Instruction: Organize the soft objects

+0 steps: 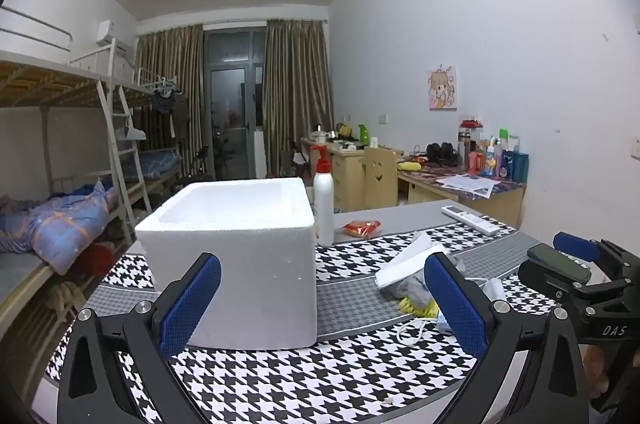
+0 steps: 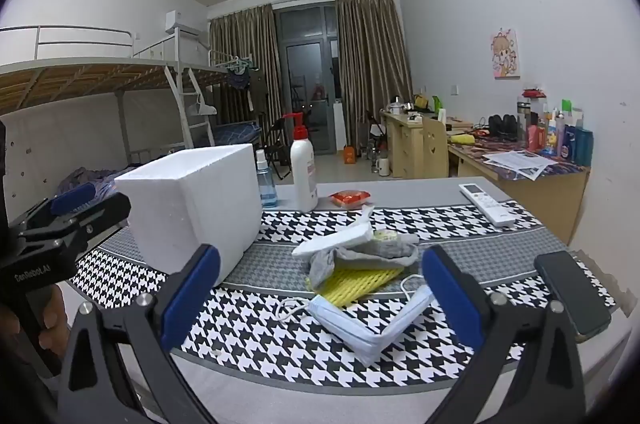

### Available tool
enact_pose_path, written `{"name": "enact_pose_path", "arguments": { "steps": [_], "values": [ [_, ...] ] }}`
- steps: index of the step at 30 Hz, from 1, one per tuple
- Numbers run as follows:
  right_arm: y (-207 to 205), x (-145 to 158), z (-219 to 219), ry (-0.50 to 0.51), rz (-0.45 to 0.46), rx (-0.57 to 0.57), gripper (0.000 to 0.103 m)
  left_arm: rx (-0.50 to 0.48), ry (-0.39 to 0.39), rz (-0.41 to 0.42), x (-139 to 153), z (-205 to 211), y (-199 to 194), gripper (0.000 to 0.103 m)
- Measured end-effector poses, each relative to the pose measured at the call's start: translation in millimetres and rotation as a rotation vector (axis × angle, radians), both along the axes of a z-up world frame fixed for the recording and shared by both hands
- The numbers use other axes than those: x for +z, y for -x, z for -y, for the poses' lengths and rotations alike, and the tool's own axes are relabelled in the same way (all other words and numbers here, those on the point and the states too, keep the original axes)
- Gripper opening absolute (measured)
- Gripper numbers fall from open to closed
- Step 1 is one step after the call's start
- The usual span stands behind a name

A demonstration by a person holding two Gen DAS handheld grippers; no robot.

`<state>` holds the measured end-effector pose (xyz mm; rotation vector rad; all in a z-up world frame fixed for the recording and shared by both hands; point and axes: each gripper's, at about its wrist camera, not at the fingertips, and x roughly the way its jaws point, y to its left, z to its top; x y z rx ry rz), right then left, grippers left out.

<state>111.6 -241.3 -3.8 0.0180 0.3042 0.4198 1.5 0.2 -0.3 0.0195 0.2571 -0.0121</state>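
On houndstooth cloth [image 2: 256, 328]: white foam box [image 1: 240, 256], open-topped, at left. Just right of box, heap of soft things: foam slab [image 2: 336, 238] over grey sock [image 2: 360, 256], yellow mesh [image 2: 356, 282] beneath, pale blue face mask [image 2: 368, 324] nearest. Left gripper [image 1: 322, 302] fingers spread wide before box, empty. Right gripper [image 2: 320, 298] likewise spread, empty, mask between blue pads [image 2: 448, 298]. Behind: lotion bottle [image 2: 303, 171], red packet [image 2: 350, 198], remote [image 2: 486, 203]. Phone [image 2: 572, 292] at right.

— What stands behind the mat?
— A pump bottle [image 2: 303, 171] and a small spray bottle [image 2: 265, 179], with a red packet [image 2: 350, 198] beside them.
— And to the right?
— A remote [image 2: 486, 203], and a phone [image 2: 573, 291] near the table [image 2: 420, 189] edge.
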Motion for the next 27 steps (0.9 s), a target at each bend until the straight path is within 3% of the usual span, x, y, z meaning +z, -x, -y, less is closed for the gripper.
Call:
{"name": "enact_pose_path", "arguments": {
  "steps": [5, 27],
  "values": [
    [2, 1, -2, 0.0, 0.0, 0.001, 0.102, 0.003, 0.032, 0.026, 5, -6, 2, 0.102],
    [5, 6, 10, -0.023, 0.01, -0.023, 0.102, 0.039, 0.023, 0.006, 0, -5, -1, 0.102]
  ]
}}
